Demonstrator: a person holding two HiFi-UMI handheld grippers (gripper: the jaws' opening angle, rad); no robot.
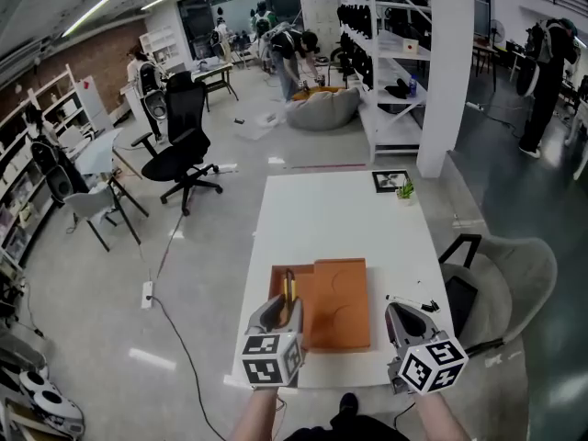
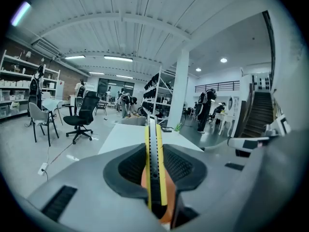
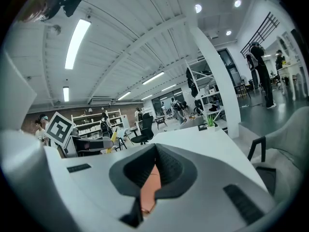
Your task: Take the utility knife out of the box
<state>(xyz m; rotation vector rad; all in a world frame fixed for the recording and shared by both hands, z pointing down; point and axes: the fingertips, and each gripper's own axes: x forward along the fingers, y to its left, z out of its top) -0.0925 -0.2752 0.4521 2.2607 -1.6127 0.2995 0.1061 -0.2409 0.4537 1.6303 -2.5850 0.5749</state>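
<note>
An open orange box (image 1: 338, 303) lies near the front edge of the white table (image 1: 340, 219). My left gripper (image 1: 284, 303) is shut on the yellow and black utility knife (image 1: 288, 288) and holds it over the box's left edge. In the left gripper view the knife (image 2: 154, 163) stands on edge between the pads and sticks out forward past the jaws. My right gripper (image 1: 401, 313) hovers just right of the box, its jaws together with nothing held. In the right gripper view a strip of the orange box (image 3: 147, 192) shows under the jaws.
A small potted plant (image 1: 405, 190) and a framed card (image 1: 390, 180) sit at the table's far right end. Small black bits (image 1: 420, 305) lie by my right gripper. A grey armchair (image 1: 510, 278) stands right of the table, a black office chair (image 1: 184, 145) far left.
</note>
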